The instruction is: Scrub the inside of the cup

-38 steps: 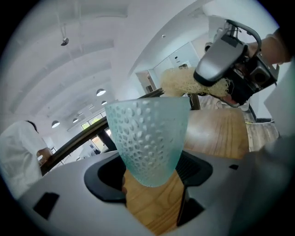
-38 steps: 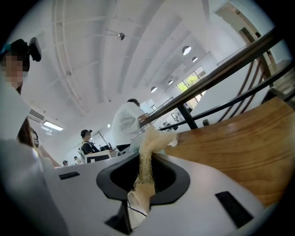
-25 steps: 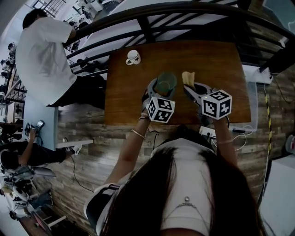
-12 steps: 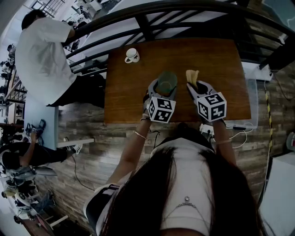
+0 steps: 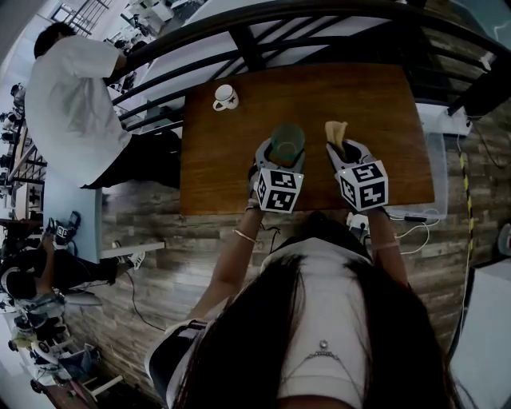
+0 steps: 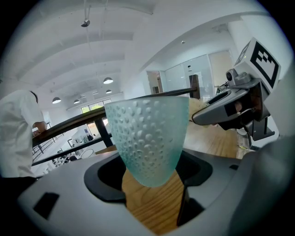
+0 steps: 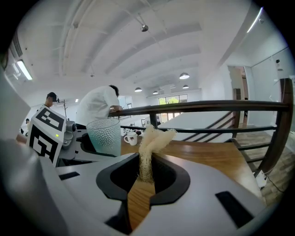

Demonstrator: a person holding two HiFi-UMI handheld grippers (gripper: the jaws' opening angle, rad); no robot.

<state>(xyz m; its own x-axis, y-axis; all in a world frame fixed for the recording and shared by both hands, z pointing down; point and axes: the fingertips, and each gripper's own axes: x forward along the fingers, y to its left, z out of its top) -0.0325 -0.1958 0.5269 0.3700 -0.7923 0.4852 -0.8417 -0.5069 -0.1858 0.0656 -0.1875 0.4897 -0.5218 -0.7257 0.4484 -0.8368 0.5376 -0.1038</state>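
Head view | my right gripper (image 5: 342, 147), pinching the loofah (image 5: 335, 130), has rolled level | left gripper (image 5: 283, 152) grips cup (image 5: 288, 137) | wooden table (image 5: 215, 164), railing (image 5: 263, 20) beyond.

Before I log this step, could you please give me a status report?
Left gripper shut on glass cup, upright. Right gripper shut on loofah pad, beside the cup, not yet inside. White mug apart, not in the way.

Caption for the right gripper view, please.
Right hand-held gripper clamps a fibrous scrubber beside the dimpled cup.

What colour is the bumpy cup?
The cup is pale sea-green glass with raised dots; the left gripper view shows it best.
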